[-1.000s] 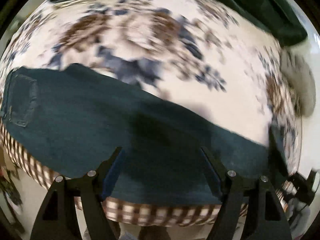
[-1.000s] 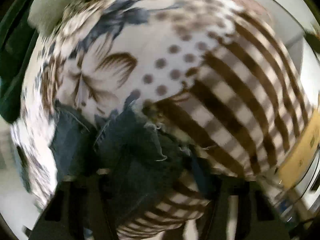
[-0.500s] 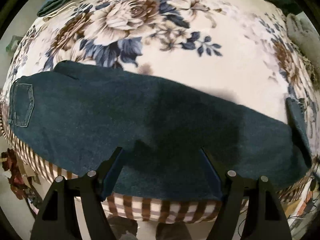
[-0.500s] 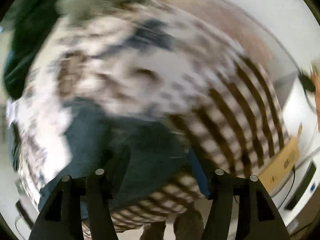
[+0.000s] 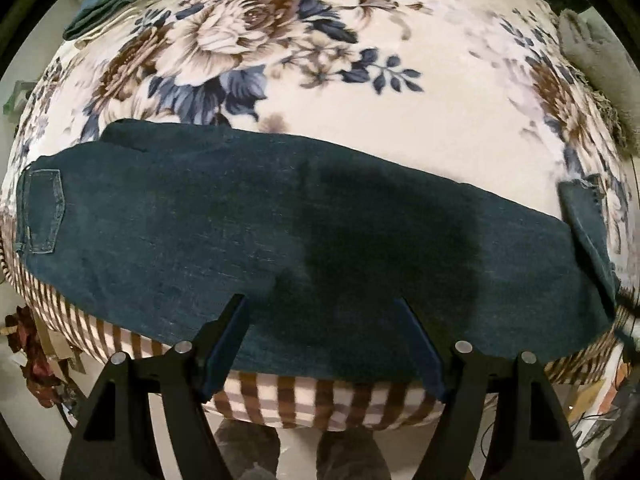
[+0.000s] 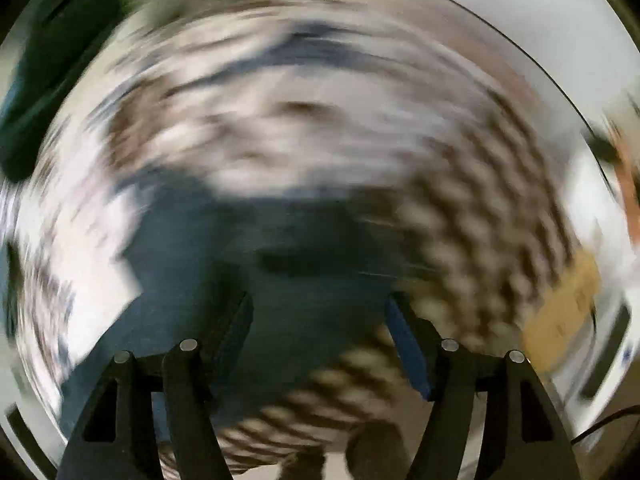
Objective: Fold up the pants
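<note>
Left wrist view: looks straight down on pants (image 5: 280,232), stretched lengthwise along the near edge of a bed's blanket (image 5: 400,112). Pocket (image 5: 42,212) at far left, hem (image 5: 584,220) at far right with one corner turned back. Appears already halved along its length, one leg on the other, and smoothed flat. Laid out long and parallel to the edge, most likely, so that both ends sit within reach and a crosswise fold can bring hem over toward waist. Overhangs the checked border slightly at the near side.

Left gripper (image 5: 320,304) hangs above the middle stretch, near the front edge of the cloth. Fingers (image 5: 228,332) spread wide, pads bare, nothing pinched; denim fills the gap but lies below, not between the pads. Dark shadow on the cloth just ahead suggests a low hover; contact or not cannot be told. Placed mid-length, by this reading, to mark or pin the fold line.

Right wrist view: heavily smeared by motion. Shows right gripper (image 6: 320,300) over one end of pants (image 6: 224,264), checked border to its right. Fingers stand well apart, having just been opening, with no cloth caught between them; denim under and ahead of the left finger, border pattern under the right one. Holds nothing, so both ends of the garment rest free on the blanket.
</note>
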The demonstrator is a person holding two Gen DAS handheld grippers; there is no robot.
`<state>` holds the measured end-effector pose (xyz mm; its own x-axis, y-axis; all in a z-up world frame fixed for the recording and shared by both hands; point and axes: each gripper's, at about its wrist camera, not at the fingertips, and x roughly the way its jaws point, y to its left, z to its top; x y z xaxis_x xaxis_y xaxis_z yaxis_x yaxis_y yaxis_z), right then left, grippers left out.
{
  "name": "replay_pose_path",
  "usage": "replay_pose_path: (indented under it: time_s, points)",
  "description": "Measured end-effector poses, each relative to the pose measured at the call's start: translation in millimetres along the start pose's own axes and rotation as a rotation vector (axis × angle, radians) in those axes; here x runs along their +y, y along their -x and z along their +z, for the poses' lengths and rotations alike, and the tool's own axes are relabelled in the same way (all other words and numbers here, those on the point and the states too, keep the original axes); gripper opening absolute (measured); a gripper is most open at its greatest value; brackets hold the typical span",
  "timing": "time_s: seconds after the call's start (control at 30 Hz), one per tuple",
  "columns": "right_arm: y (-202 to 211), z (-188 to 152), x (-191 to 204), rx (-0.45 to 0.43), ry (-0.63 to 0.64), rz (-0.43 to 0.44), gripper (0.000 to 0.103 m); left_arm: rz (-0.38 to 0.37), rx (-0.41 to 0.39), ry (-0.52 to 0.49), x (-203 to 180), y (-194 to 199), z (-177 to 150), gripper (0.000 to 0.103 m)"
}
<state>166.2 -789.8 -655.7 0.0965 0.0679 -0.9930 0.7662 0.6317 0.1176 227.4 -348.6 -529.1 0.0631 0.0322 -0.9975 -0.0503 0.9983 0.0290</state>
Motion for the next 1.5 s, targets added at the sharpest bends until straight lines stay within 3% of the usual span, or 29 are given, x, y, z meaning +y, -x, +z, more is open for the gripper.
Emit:
replay_pose_path:
  time_s: [0.07, 0.17, 0.23, 0.33, 0.43, 0.47, 0.5, 0.53, 0.63, 0.7, 0.8, 0.83, 0.87, 0.93, 0.97, 1.0, 1.17, 1.23, 1.27, 1.4, 1.5]
  points:
    - [-7.5, 4.5, -51.7, 0.058, -0.144, 0.051, 0.071, -0.015, 0.011, 0.006, -3.5, -2.7, -1.4, 0.073]
    - [3.6, 8.0, -71.9, 0.04, -0.188, 0.127, 0.071, -0.029, 0.036, 0.02, -6.1, -9.6, -7.4, 0.073]
    - [15.1, 6.8, -51.0, 0.014, -0.084, 0.139, 0.071, -0.03, 0.04, 0.018, -9.5, -13.1, -11.5, 0.073]
    - [18.3, -2.1, 21.2, -0.01, 0.157, 0.135, 0.071, -0.03, 0.045, 0.0, -17.6, -14.9, -16.8, 0.073]
    - [7.9, -24.7, 99.7, -0.073, 0.455, 0.013, 0.071, -0.027, 0.04, -0.02, -22.3, -13.7, -17.0, 0.073]
    - [-2.3, -34.1, 125.3, -0.094, 0.567, -0.08, 0.071, -0.026, 0.034, -0.027, -24.1, -12.4, -17.4, 0.073]
    - [-9.7, -40.6, 137.1, -0.113, 0.62, -0.162, 0.071, -0.024, 0.031, -0.032, -28.4, -10.3, -16.3, 0.073]
    - [-14.7, -48.0, 151.6, -0.125, 0.633, -0.191, 0.071, -0.024, 0.028, -0.034, -29.8, -9.5, -16.2, 0.073]
    - [-27.8, -25.9, 127.7, -0.129, 0.463, -0.225, 0.071, -0.03, 0.023, -0.027, -30.0, -8.2, -9.5, 0.073]
    - [-32.8, 0.1, 76.7, -0.075, 0.208, -0.151, 0.071, -0.039, 0.018, -0.015, -24.8, -3.3, -2.9, 0.073]
    - [-40.2, 14.5, 7.8, 0.005, -0.037, 0.02, 0.071, -0.046, 0.014, -0.003, -16.8, 1.4, 3.4, 0.073]
    - [-43.7, 18.0, -4.4, 0.014, -0.078, 0.035, 0.068, -0.05, 0.016, 0.001, -11.9, 1.0, 5.4, 0.073]
    - [-45.0, 20.7, -18.3, 0.011, -0.123, 0.02, 0.056, -0.051, 0.021, 0.008, -9.6, -0.8, 5.0, 0.073]
    - [-43.5, 26.1, -35.9, -0.004, -0.179, 0.085, 0.053, -0.055, 0.032, 0.022, -3.3, -0.2, 7.5, 0.073]
    - [-43.2, 29.8, -45.0, -0.009, -0.211, 0.145, 0.045, -0.058, 0.036, 0.027, -1.4, -2.1, 6.9, 0.073]
    - [-42.9, 30.5, -49.3, -0.01, -0.223, 0.179, 0.041, -0.06, 0.042, 0.031, 0.3, -5.2, 5.3, 0.073]
    - [-34.4, 27.0, -46.3, -0.052, -0.221, 0.292, 0.04, -0.058, 0.048, 0.03, 7.3, -7.5, 2.5, 0.073]
    - [-23.3, 16.4, -28.1, -0.085, -0.196, 0.288, 0.013, -0.058, 0.05, 0.033, 10.8, -8.4, 2.5, 0.073]
    - [-22.1, 18.3, -23.0, -0.106, -0.178, 0.238, 0.002, -0.057, 0.05, 0.034, 13.1, -8.9, 2.6, 0.073]
    - [-9.9, 9.7, -11.8, -0.1, -0.173, 0.201, 0.002, -0.056, 0.038, 0.032, 26.5, -5.7, 0.2, 0.073]
    - [0.6, -3.1, -10.2, -0.012, -0.121, 0.22, 0.006, -0.055, -0.002, 0.045, 43.6, 1.9, -8.1, 0.073]
